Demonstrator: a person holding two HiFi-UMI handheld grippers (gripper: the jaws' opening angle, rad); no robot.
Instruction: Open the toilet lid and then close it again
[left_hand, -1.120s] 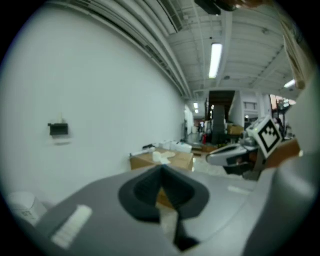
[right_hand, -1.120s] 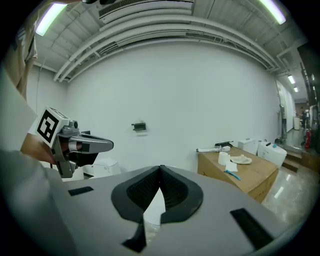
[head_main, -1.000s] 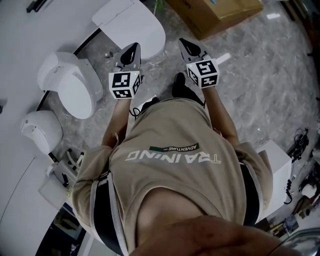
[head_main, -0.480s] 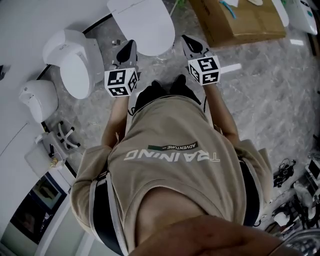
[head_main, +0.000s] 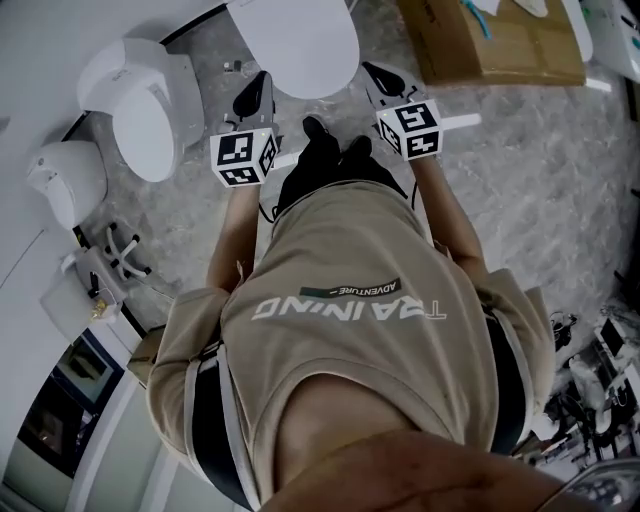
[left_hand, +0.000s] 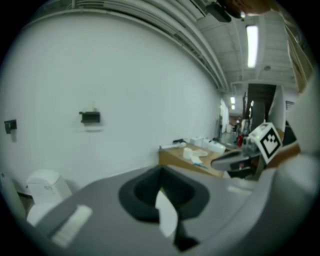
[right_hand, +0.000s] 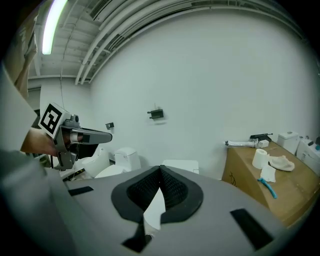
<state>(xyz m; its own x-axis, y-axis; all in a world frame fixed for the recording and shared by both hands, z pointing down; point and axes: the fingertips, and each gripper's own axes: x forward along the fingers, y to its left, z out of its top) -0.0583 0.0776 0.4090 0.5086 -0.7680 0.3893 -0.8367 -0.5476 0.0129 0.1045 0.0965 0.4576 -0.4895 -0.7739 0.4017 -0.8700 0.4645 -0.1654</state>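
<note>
fingers (right_hand: 175, 192) of left gripper (left_hand: 160, 170) and right gripper (right_hand: 160, 168) meet empty; head view shows toilet lid (head_main: 300, 40) down.

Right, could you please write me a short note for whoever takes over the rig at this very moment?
The left tool is shut and empty, held in the air short of the toilet.
The right tool is shut and empty too, beside the left one.
The toilet lid is down, straight ahead of the person, and neither tool touches it.
The other toilets at the person's left are probably not the target.
Done: nothing that shows, beyond standing in front of the toilet.
Left: raise the lid, then lower it again.
</note>
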